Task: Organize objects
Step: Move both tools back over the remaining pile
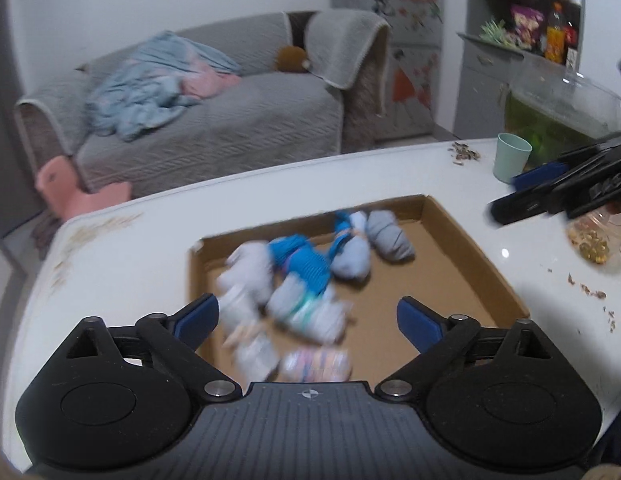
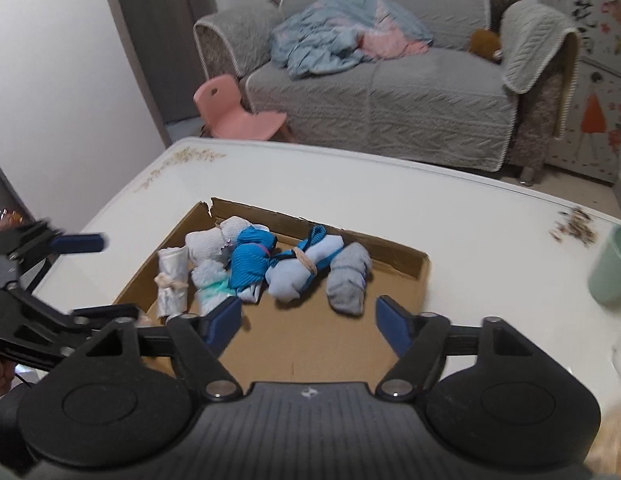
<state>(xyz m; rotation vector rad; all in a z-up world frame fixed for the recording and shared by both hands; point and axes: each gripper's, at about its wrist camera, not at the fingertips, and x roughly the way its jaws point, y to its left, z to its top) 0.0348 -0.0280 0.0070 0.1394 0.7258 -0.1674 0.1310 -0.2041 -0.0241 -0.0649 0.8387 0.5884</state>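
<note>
Hovering with jaws spread and nothing held, the left gripper (image 1: pixel 307 317) and right gripper (image 2: pixel 309 319) each faced the sock bundles (image 2: pixel 266 266) lying just ahead inside the cardboard tray (image 2: pixel 390 258).

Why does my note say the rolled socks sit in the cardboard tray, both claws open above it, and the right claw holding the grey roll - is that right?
Not quite. The right claw holds nothing: in the right wrist view its fingers are spread with bare tray floor between them, and the grey roll lies apart, ahead of the fingertips. The rest stands: the rolled socks sit in the cardboard tray, and the left claw is open too.
</note>
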